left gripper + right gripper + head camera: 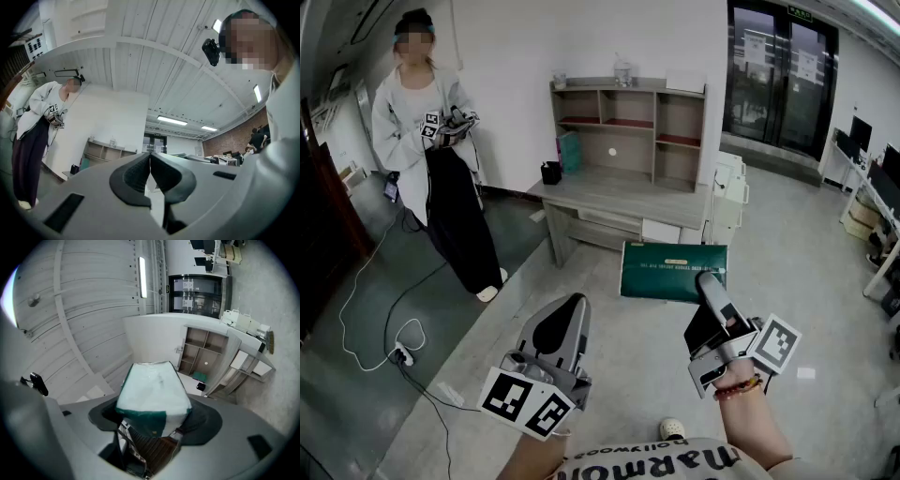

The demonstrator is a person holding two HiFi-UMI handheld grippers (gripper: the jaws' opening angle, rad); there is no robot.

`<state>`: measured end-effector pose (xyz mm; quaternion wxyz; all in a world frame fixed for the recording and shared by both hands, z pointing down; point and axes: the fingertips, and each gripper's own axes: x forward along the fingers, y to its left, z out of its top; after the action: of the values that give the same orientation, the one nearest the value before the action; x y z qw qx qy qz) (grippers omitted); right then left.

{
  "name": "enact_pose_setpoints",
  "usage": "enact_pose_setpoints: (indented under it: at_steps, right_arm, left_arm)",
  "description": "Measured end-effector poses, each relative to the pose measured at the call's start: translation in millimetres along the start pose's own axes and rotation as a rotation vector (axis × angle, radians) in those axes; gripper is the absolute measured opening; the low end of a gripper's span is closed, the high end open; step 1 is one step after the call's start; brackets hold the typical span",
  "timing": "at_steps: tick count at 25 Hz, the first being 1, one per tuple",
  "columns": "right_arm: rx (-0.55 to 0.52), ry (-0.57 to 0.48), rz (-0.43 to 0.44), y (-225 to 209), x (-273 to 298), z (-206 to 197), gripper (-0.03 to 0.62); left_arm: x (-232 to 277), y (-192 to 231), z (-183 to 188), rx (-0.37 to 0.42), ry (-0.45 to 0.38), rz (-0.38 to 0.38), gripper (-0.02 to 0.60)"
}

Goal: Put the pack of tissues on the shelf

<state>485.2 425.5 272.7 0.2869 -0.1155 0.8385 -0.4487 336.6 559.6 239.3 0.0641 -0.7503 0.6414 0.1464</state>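
Right tool (pixel 152 430) clamps a soft, boxy green-and-white pack of tissues (pixel 152 390); left tool (pixel 149 161) closed, empty

Place: it was an office-like work room.
Furniture: a table (pixel 614 199) with a shelf (pixel 628 127) stood by a white wall; desks with monitors (pixel 861 133) were at the side.
Building: there were glass doors (pixel 780 80), a grey hard floor (pixel 806 262) and strip lights (pixel 172 121) on a panelled ceiling.

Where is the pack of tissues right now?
In the head view the pack of tissues is just right of centre, clamped in the right tool. It is held up in front of the desk and its shelf.
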Motion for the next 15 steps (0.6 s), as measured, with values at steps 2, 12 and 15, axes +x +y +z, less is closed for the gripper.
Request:
enact_pose_setpoints:
  at_steps: [2, 12, 15]
  right_arm:
    - [-0.009, 0.005, 0.003, 3.4, 2.0, -0.3, 0.351]
    - [-0.011, 0.013, -0.019, -10.3, 7.3, -10.6, 0.351]
    - [-0.01, 0.019, -0.052, -24.0, 7.3, -11.6, 0.351]
  left_arm:
    - [-1.8, 0.6, 2.6, 0.0, -0.003, 0.005, 0.018]
    - [-4.0, 13.4, -9.4, -0.015, 0.012, 0.009, 0.018]
    - [-1.3, 15.5, -19.6, -0.033, 0.029, 0.003, 0.018]
